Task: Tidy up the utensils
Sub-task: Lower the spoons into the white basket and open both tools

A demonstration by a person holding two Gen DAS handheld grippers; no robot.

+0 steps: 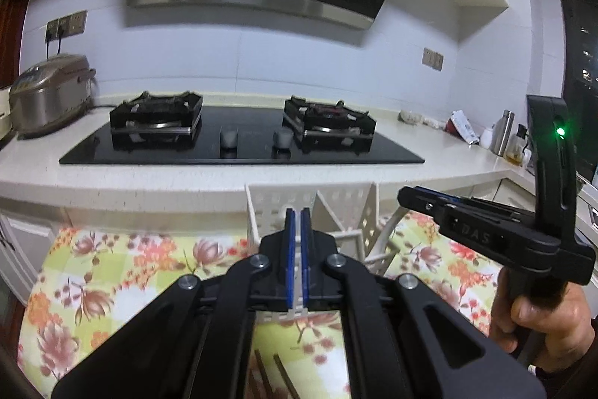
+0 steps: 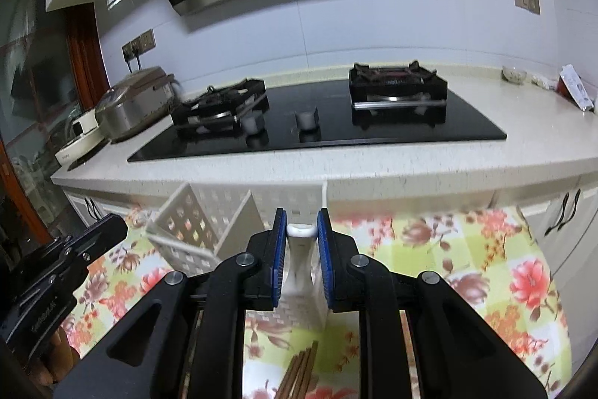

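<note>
Right gripper (image 2: 302, 230) is closed on a white ceramic spoon (image 2: 301, 251) | left gripper (image 1: 298, 217) is nearly closed, empty | white perforated plastic holder (image 2: 187, 230) ahead on flowered tablecloth (image 2: 486, 268) | spoon judged stiff, smooth, breakable; handle grip advised.

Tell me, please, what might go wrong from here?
1. The left gripper pinches only a thin wall of the rack; the rack may tilt or slip.
2. The right gripper clamps a narrow white piece, which may twist out.
3. The chopsticks lie loose on the cloth below; either gripper could knock them.
</note>
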